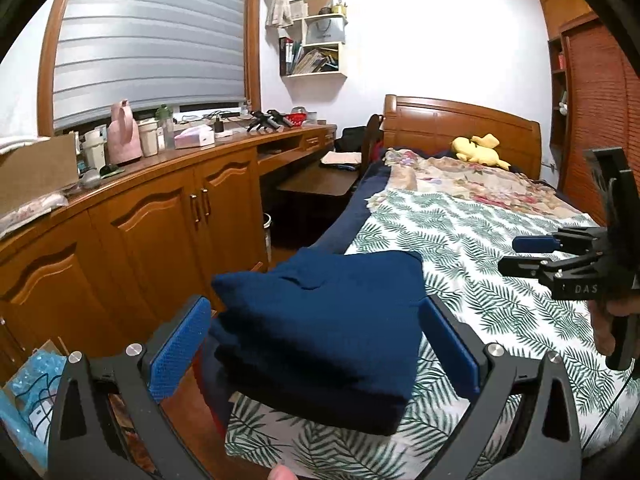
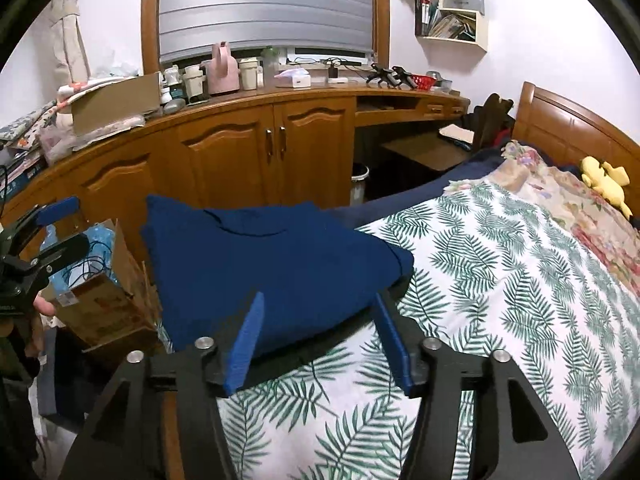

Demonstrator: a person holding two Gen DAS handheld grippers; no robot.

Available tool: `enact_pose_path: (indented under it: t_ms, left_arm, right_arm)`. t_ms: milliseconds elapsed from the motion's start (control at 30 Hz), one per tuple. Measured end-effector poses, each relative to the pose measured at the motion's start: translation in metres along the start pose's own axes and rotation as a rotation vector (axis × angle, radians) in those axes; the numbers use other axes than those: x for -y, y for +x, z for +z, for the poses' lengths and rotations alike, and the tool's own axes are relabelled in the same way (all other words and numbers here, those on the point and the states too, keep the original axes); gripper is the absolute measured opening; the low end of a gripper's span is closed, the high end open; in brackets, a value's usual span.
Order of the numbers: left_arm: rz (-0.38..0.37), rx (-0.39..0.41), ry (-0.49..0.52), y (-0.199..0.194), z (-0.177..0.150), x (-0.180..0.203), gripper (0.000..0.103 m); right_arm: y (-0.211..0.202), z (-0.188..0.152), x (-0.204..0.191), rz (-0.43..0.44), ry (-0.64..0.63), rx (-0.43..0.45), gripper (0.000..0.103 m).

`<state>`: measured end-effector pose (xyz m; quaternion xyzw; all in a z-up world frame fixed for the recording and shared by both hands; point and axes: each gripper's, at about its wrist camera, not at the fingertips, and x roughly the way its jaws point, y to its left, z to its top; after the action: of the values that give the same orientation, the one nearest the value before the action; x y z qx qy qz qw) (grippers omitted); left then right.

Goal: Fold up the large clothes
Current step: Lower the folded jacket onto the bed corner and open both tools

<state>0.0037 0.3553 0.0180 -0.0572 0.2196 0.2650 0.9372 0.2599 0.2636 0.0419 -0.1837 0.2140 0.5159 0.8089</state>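
Note:
A dark blue garment [image 1: 320, 280] [image 2: 272, 264] lies folded into a thick rectangle on the near left corner of the bed, its collar facing the cabinets. My left gripper [image 1: 316, 312] stands wide open just in front of it, one blue pad [image 1: 180, 352] off each side of the fold, neither pressing on it. My right gripper [image 2: 320, 300] is open too, with its fingers hovering over the fold's near edge. Each gripper also shows in the other's view: the right gripper [image 1: 510, 255] above the sheet, the left gripper [image 2: 80, 222] beside the bed.
The bed carries a fern-print sheet [image 1: 460, 240] [image 2: 480, 260], a floral blanket [image 1: 480, 184] and a yellow plush toy [image 1: 478, 150] near the headboard. Wooden cabinets [image 1: 160, 232] run along the left. A cardboard box [image 2: 100, 300] stands on the floor by the bed's corner.

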Motion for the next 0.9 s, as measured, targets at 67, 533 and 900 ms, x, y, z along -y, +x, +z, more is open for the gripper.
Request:
enact_pose_path:
  t_ms: [67,533,900]
  left_arm:
    - [-0.011,0.001,0.007,-0.005,-0.001,0.009,0.103]
    - [-0.139,-0.038,0.035,-0.023,-0.025,0.093,0.103]
    - [-0.236,-0.084,0.068,-0.030,-0.044,0.167,0.103]
  right_arm:
    - [-0.008,-0.009,0.001,0.002,0.007,0.006,0.068]
    - [-0.093,-0.097,0.008,-0.114,0.100,0.072,0.084]
    - [-0.173,-0.158,-0.001,-0.215,0.152,0.126,0.085]
